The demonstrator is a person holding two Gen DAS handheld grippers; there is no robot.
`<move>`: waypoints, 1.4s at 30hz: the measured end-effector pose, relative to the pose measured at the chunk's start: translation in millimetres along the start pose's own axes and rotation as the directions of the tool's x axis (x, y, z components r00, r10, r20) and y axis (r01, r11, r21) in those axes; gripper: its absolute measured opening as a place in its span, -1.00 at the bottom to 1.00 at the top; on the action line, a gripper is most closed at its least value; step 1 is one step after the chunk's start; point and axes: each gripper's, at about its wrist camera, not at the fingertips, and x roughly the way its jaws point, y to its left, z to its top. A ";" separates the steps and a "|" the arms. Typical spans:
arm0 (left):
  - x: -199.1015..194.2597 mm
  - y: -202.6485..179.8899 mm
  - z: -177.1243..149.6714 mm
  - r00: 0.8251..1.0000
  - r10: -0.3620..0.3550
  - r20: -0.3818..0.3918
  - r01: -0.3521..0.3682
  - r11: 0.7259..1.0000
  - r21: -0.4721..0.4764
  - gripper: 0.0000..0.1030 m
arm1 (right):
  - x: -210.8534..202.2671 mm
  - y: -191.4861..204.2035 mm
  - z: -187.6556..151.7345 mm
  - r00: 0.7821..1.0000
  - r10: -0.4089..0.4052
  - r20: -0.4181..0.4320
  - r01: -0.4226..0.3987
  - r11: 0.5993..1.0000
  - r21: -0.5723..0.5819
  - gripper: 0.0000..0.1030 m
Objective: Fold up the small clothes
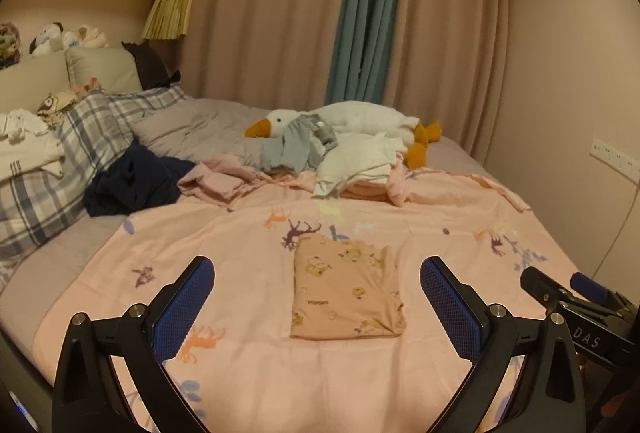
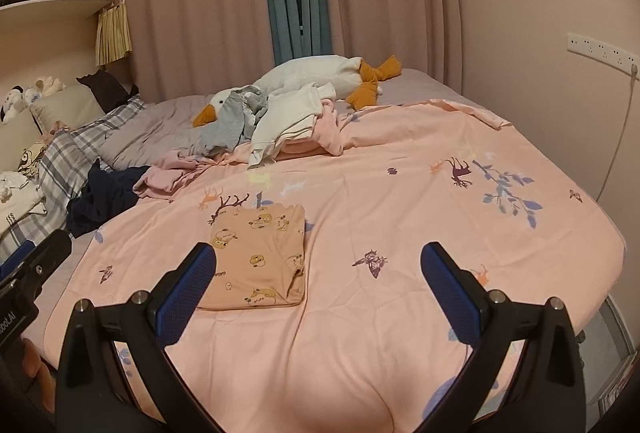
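A small peach garment with cartoon prints (image 1: 346,291) lies folded into a flat rectangle on the pink bedspread (image 1: 256,233); it also shows in the right wrist view (image 2: 256,257). My left gripper (image 1: 318,307) is open and empty, held above the bed just in front of the garment. My right gripper (image 2: 318,293) is open and empty, with the garment by its left finger. The right gripper's body (image 1: 568,297) shows at the right edge of the left wrist view.
A heap of unfolded clothes lies further back: a grey piece (image 1: 292,145), a white piece (image 1: 356,161), a pink piece (image 1: 216,185) and a dark navy piece (image 1: 132,185). A plush goose (image 1: 360,121) and plaid pillows (image 1: 80,137) lie behind. Wall at right.
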 end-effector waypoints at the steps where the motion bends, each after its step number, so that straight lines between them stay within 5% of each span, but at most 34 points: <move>1: -0.3 0.8 0.2 1.000 -0.001 0.001 0.001 1.000 -0.002 0.98 | -1.4 1.0 -0.8 1.000 -0.001 0.001 0.001 1.000 0.000 0.99; 16: -0.1 -19.8 -4.8 0.999 0.047 -0.009 -0.046 0.995 0.088 0.98 | -5.8 11.4 -2.1 1.000 -0.007 0.018 0.007 1.000 -0.030 0.99; 42: 1.2 -16.4 -6.7 0.999 0.032 -0.039 -0.029 0.997 0.077 0.98 | -6.8 13.9 -2.6 1.000 -0.023 0.012 0.023 0.998 -0.057 0.99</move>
